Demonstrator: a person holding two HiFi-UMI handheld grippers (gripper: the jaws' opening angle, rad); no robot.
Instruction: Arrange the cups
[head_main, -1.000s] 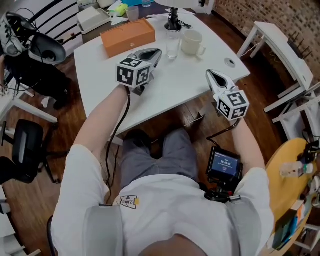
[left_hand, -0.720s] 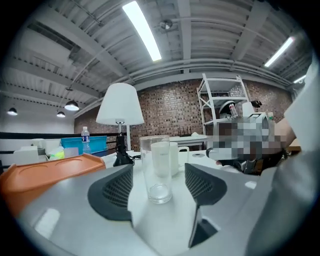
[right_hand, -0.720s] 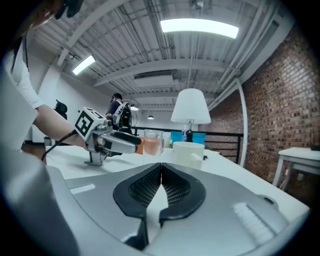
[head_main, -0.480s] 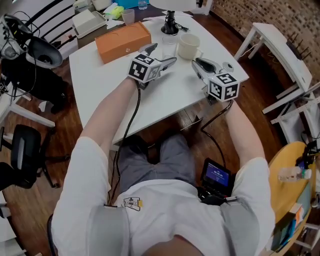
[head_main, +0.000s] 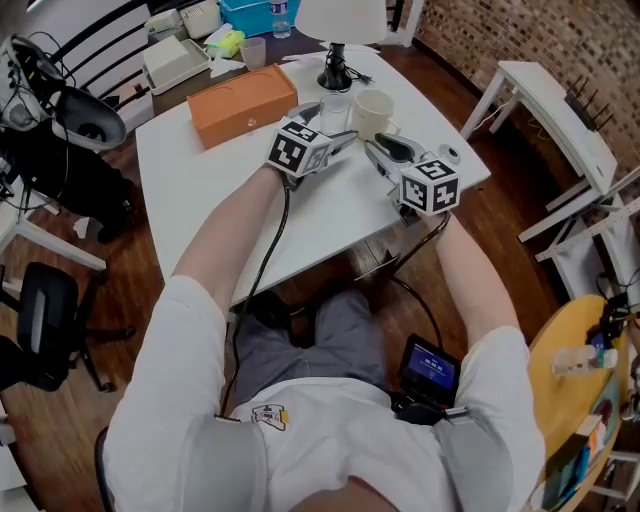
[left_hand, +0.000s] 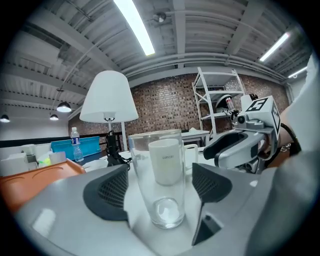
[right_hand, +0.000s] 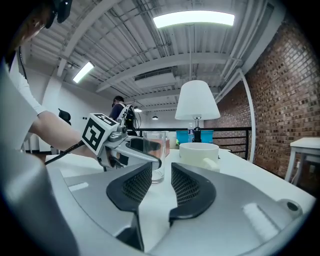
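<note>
left gripper (head_main: 336, 119): jaws wide, just been opening, clear glass (left_hand: 158, 180) upright between them, pads not touching it | right gripper (head_main: 378, 148): jaws narrow, just been opening, nothing between | white mug (right_hand: 199, 155): on counter (head_main: 200, 185), just beside glass

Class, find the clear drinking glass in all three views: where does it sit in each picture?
Head view: the glass stands upper centre, just below the white lamp.
Left gripper view: glass dead centre, lower half.
Right gripper view: glass just left of centre, mid-height.
Shared landmark: the white lamp, seen in all three.
</note>
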